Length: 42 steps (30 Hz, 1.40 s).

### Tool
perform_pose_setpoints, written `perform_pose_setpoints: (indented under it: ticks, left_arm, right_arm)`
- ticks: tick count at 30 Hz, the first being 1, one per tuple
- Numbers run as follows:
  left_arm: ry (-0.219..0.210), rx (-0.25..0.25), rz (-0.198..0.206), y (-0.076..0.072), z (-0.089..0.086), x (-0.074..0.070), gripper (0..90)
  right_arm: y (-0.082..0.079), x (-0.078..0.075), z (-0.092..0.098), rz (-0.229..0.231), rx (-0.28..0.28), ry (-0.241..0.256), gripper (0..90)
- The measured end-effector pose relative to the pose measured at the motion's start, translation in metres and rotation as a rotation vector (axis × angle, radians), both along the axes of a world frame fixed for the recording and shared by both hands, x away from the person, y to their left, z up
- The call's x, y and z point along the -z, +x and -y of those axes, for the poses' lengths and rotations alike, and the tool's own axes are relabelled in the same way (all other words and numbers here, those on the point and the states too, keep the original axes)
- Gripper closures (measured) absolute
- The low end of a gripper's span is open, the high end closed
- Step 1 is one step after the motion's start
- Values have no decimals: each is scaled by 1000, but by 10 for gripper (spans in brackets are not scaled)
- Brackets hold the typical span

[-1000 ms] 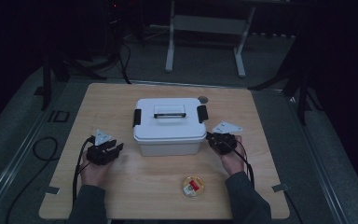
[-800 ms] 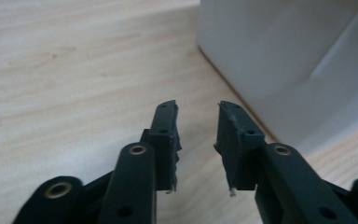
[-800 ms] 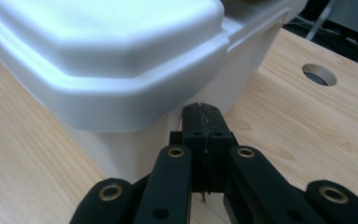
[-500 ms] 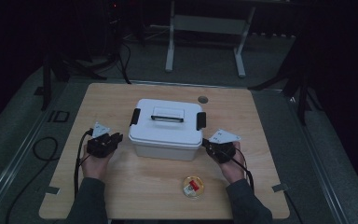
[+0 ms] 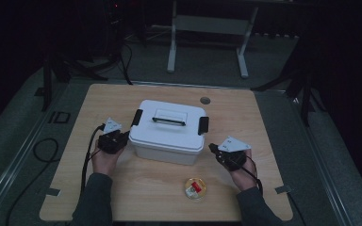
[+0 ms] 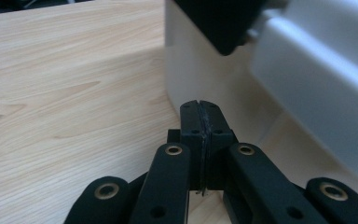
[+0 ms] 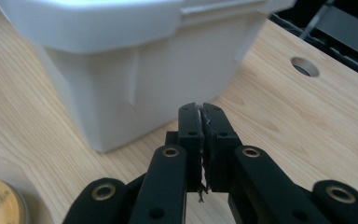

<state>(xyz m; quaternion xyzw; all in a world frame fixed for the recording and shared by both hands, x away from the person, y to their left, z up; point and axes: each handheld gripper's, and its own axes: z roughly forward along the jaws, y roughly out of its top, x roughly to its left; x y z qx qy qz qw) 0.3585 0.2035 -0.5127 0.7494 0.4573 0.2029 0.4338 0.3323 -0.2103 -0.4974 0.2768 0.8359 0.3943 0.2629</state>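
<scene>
The pale wooden rectangular surface (image 5: 136, 188) carries everything here. At its middle sits the white plastic lidded storage box (image 5: 167, 132) with a handle on top and a black latch at each end. The left gripper (image 5: 114, 140) rests just beside the box's left end, below the left black latch (image 5: 136, 117); its fingers (image 6: 189, 122) are pressed together on nothing. The right gripper (image 5: 215, 149) sits near the box's right front corner, a little apart from it, its fingers (image 7: 189, 122) likewise closed and empty. A small round clear dish with a red item (image 5: 195, 188) lies near the front edge, well apart from both. The step in hand looks like lining up on the box's ends. Next, each gripper likely needs to part its fingers and rise to its latch, the right black latch (image 5: 203, 125) being farther off
</scene>
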Motion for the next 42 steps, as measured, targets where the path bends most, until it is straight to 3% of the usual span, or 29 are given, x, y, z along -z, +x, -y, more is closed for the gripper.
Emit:
perform_pose_setpoints:
  ticks: [10, 21, 25, 31, 34, 37, 42]
  left_arm:
    - [-10, 30, -3, -3, 8, 2, 897]
    - [-25, 122, 5, -16, 33, 0, 896]
    - [-4, 153, 18, -21, 40, 0, 891]
    - [32, 152, -1, -23, 37, 2, 826]
    - [30, 147, -2, -25, 34, 3, 811]
    - [35, 142, -12, -33, 30, 4, 798]
    - [26, 144, -24, -48, 26, 4, 794]
  right_arm:
    - [-4, 1, 17, -3, 24, -20, 861]
    - [-12, 10, 31, -24, 40, -34, 838]
    - [-16, 11, 36, -34, 37, -34, 827]
    - [-27, 15, 36, -67, 16, -34, 808]
    - [-33, 19, 34, -83, 1, -43, 805]
    - [-47, 28, 31, -114, -24, -51, 802]
    - [-59, 29, 27, -129, -58, -56, 795]
